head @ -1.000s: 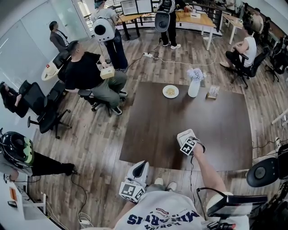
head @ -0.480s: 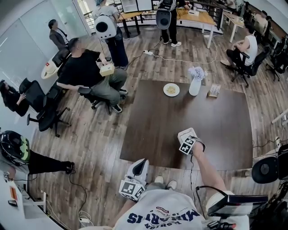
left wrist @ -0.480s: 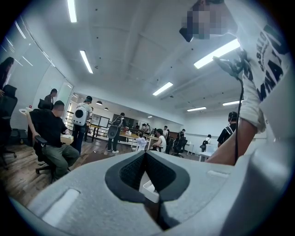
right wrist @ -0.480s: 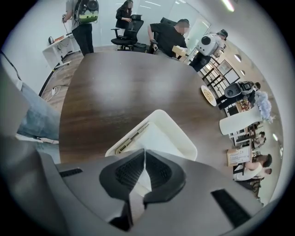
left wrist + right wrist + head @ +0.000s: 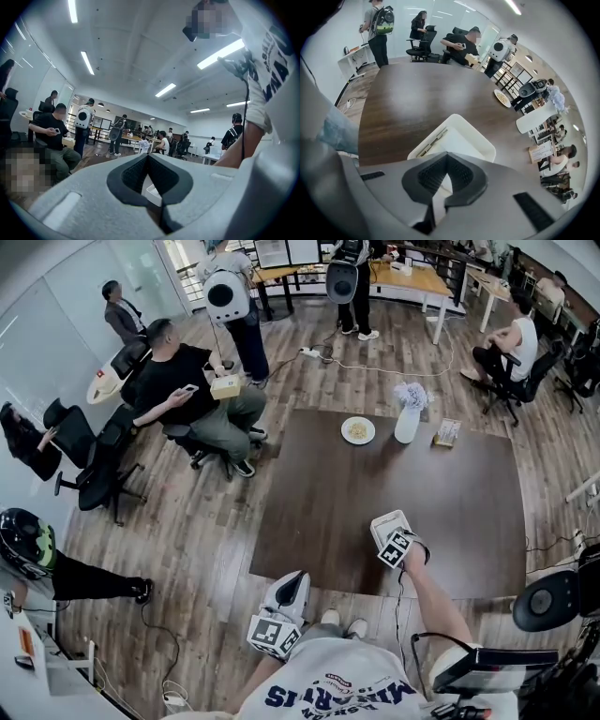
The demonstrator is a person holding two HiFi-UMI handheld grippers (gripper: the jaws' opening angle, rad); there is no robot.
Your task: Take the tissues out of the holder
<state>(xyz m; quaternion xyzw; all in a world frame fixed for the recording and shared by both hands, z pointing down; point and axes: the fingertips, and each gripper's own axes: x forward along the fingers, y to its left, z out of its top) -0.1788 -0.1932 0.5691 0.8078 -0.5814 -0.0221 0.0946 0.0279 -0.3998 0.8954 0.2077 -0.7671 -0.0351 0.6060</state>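
White tissue point(image 5: 440, 187) was judged pinched by the right gripper point(image 5: 447, 157), jaws just closed over the holder point(image 5: 490, 149) at lower centre, so lifting was due; left gripper point(image 5: 148, 156) was shut, empty.

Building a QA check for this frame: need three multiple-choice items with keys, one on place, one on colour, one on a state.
1. Where does the white rectangular tissue holder stand?
A: on the near side of the dark brown rectangular table, under the right hand-held gripper
B: at the table's far edge
C: at the table's left edge

2. What colour is the smooth rounded vase that holds pale flowers?
A: red
B: white
C: black

3. How do the right hand-held gripper's jaws stand?
A: wide apart
B: out of view
C: closed together

Key:
1 A: the head view shows the holder on the person's side of the table, just beyond that gripper's marker cube.
2 B: the head view shows the vase white against the dark top.
3 C: the right gripper view shows the tips meeting above the holder.
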